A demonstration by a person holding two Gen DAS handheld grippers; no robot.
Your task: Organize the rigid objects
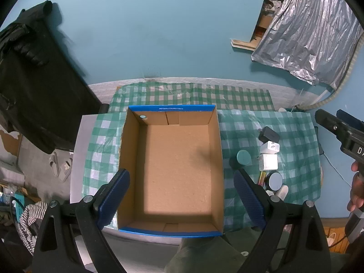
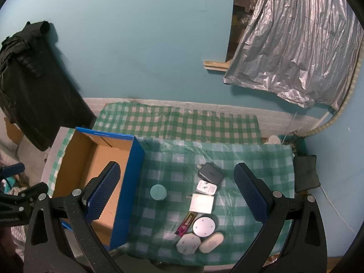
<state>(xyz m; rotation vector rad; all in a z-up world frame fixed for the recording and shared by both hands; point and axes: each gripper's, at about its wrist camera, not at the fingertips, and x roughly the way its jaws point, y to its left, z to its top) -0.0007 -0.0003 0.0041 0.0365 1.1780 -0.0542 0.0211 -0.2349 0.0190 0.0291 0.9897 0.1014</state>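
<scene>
An open cardboard box (image 1: 218, 159) with blue rims lies on the green checked tablecloth; nothing lies on its brown floor. My left gripper (image 1: 182, 199) hovers over it, open. The box (image 2: 134, 182) shows at the left in the right wrist view. To its right lie a teal round lid (image 2: 158, 192), a black charger (image 2: 210, 173), a white plug adapter (image 2: 206, 187), a white square charger (image 2: 202, 203), a dark stick pack (image 2: 186, 224), a silver round disc (image 2: 204, 226) and two pale cases (image 2: 200, 242). My right gripper (image 2: 177, 195) hangs open above this cluster.
A turquoise wall rises behind the table. A black jacket (image 2: 34, 86) hangs at the left and silver foil sheeting (image 2: 295, 45) covers a window at the right. A dark cushion (image 2: 306, 173) lies past the table's right edge. Clutter lies on the floor at the left.
</scene>
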